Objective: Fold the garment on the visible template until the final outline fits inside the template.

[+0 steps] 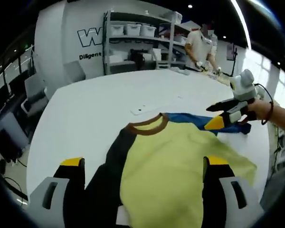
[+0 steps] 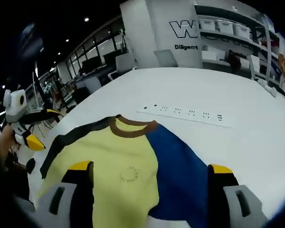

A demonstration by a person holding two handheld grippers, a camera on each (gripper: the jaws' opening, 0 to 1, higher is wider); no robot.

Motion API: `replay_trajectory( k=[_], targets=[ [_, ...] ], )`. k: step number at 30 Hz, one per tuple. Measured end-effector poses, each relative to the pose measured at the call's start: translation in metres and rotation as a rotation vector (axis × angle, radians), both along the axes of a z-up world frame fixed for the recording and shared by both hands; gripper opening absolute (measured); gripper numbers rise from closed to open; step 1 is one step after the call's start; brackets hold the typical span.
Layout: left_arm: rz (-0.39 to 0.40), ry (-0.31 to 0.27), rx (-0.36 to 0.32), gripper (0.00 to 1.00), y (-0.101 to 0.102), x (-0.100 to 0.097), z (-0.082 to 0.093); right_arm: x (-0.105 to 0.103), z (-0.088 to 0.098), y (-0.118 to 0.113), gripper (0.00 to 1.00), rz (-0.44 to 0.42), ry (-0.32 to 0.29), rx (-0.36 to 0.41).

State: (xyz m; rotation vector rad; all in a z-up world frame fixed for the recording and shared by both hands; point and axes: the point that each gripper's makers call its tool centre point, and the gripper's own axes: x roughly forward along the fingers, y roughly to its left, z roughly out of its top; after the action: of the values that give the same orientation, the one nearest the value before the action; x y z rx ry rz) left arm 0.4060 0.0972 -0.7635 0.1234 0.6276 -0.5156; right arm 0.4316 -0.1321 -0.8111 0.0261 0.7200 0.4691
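Two grippers, left [image 1: 145,173] and right [image 2: 151,178], stood spread and empty over the shirt [image 2: 133,171] lying flat on the table [image 2: 237,95], collar [image 2: 131,127] toward twelve o'clock.

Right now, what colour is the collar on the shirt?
Brown. The collar rings the neck of the yellow, blue and black shirt, clearest in the right gripper view.

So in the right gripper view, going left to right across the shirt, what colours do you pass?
Black sleeve → yellow front panel → blue sleeve, with the brown collar topping the yellow part on the white table.
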Motion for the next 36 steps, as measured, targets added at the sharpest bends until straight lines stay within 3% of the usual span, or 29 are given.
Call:
replay_trajectory(
  k=[20,29,36],
  targets=[
    [0.003,0.029,-0.018,0.99,0.004,-0.069,0.002,-0.040,0.014,-0.041,0.97,-0.009,-0.025,-0.023],
    [-0.018,0.022,0.072,0.99,0.015,-0.098,0.002,-0.063,0.013,-0.082,0.97,-0.049,-0.020,-0.059],
    [-0.016,0.021,0.046,0.99,0.017,-0.109,0.007,-0.080,0.008,-0.115,0.95,-0.094,0.007,-0.074]
  ],
)
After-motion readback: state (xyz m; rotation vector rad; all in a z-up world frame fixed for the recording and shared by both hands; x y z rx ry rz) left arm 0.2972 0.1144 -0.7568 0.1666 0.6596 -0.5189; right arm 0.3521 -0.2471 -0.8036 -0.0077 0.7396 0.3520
